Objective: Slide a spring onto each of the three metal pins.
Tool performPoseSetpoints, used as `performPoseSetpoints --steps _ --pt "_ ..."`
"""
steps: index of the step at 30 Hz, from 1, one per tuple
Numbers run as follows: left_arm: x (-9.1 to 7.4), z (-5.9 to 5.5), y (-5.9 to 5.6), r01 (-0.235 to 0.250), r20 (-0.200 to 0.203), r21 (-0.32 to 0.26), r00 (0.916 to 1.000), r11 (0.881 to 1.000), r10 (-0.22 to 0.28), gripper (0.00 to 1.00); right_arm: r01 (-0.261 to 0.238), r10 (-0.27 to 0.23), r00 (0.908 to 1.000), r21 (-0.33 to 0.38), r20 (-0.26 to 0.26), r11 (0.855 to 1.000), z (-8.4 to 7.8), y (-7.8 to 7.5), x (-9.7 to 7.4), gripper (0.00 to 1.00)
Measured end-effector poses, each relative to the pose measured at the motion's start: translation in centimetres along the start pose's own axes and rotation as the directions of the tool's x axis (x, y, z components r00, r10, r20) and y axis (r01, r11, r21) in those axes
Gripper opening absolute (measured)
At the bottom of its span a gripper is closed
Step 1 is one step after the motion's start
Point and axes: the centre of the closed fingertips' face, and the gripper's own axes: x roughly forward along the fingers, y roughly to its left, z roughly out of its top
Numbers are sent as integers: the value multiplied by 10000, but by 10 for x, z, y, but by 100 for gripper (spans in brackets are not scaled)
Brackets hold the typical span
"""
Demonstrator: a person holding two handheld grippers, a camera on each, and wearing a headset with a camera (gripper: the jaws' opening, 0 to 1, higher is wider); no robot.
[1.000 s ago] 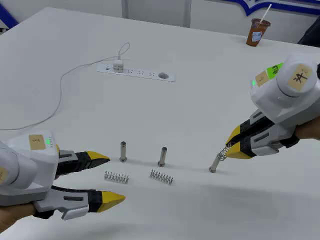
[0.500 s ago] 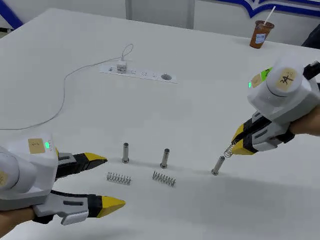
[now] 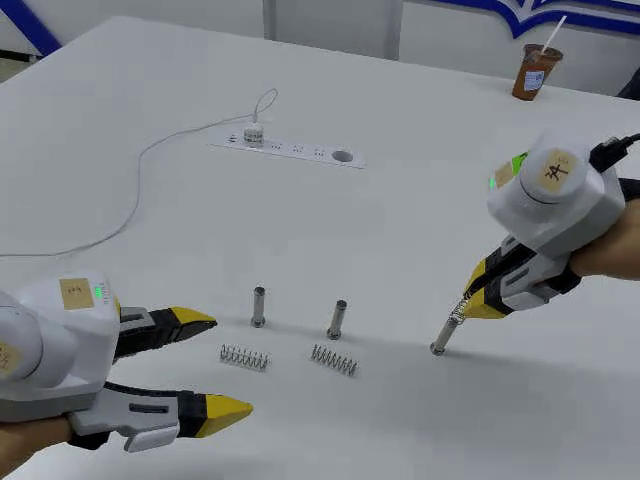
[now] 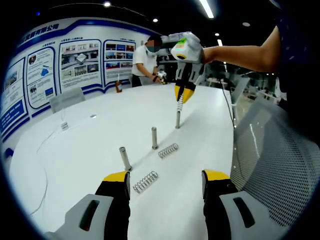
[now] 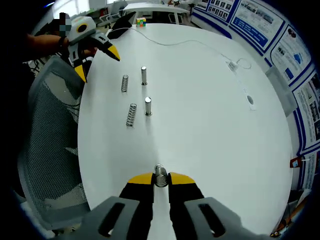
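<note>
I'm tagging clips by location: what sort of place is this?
Likely an office or lab meeting room: a big white table with a power strip on it, a mesh chair, and information posters on the wall.

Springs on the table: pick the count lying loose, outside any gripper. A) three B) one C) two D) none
C: the left spring and the middle spring lie flat on the table, while the third spring is pinched in the right gripper at the top of the right pin.
</note>
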Motion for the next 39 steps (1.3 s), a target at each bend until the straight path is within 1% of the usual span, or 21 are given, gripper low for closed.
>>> performPoseSetpoints --steps 6,14,18,22,30,32,39 --pt "-1 -1 1 -50 -25 -20 10000 10000 50 59 -94 94 10000 34 -33 10000 0 -1 4 12" --pt "-2 -4 2 -80 -44 -59 10000 10000 79 58 -249 248 9992 -8 -326 9997 -2 0 15 12" --pt "-2 -5 1 -83 -64 -66 9999 9999 83 58 -282 282 9981 11 -550 9996 -5 -1 23 12" --pt "-3 -5 1 -107 -73 -76 9999 9999 106 58 -320 327 9972 113 -668 9994 -9 -3 31 12" --pt "-3 -6 0 -136 -93 -99 9999 9999 135 58 -384 412 9957 353 -828 9986 -14 -1 49 12" --pt "-3 -6 0 -142 -105 -102 9998 9998 141 58 -390 416 9951 310 -895 9988 -16 -2 53 12" --pt "-4 -7 0 -199 -132 -135 9997 9997 197 58 -341 370 9949 326 -934 9989 -18 0 56 12"
